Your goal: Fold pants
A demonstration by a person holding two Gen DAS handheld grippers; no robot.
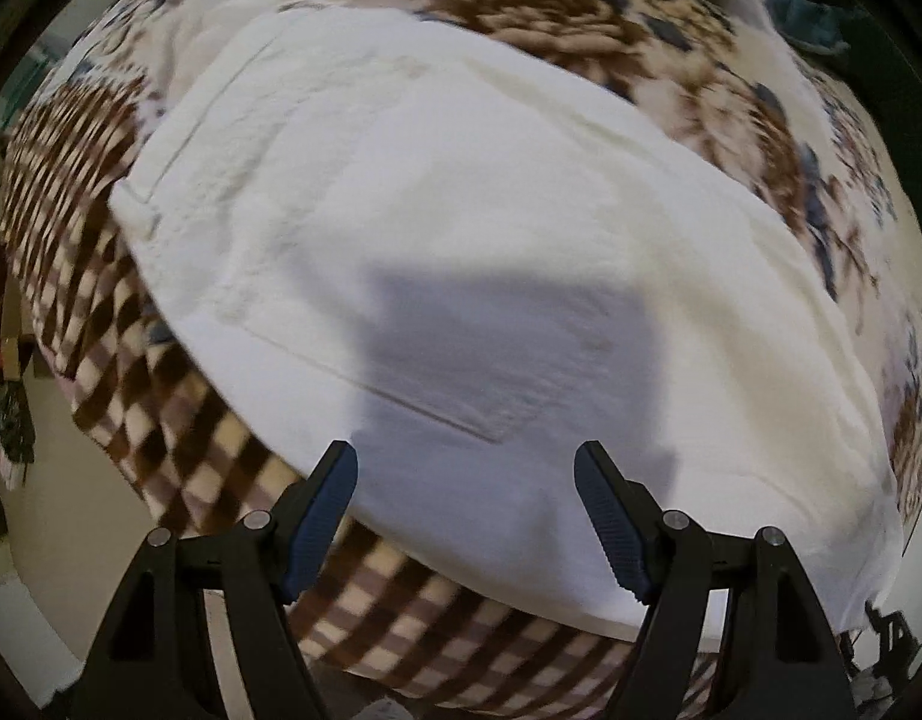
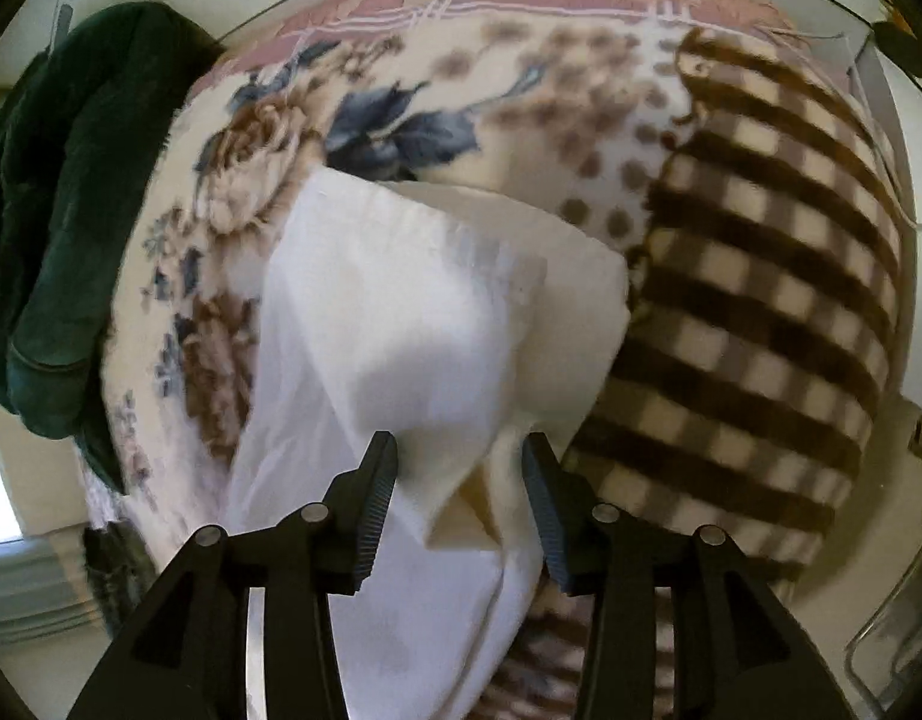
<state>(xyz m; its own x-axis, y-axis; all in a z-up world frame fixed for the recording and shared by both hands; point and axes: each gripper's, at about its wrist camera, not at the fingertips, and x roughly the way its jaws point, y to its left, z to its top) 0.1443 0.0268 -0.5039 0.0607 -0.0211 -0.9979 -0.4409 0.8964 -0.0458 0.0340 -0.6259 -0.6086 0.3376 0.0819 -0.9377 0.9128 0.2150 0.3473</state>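
While white pants [image 1: 461,252] fill mid-frame on my floral-and-check blanket [image 1: 179,420] | left gripper [image 1: 466,474] spread wide, holding nothing | right gripper [image 2: 459,468] parted around a raised pants fold [image 2: 413,324], centre frame, not clamped

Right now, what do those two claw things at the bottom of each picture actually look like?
Both the left gripper and right gripper are matte black plastic linkages with round silver pivot pins. Each finger ends in a ribbed dark blue pad. No cables, markings or sleeves show.
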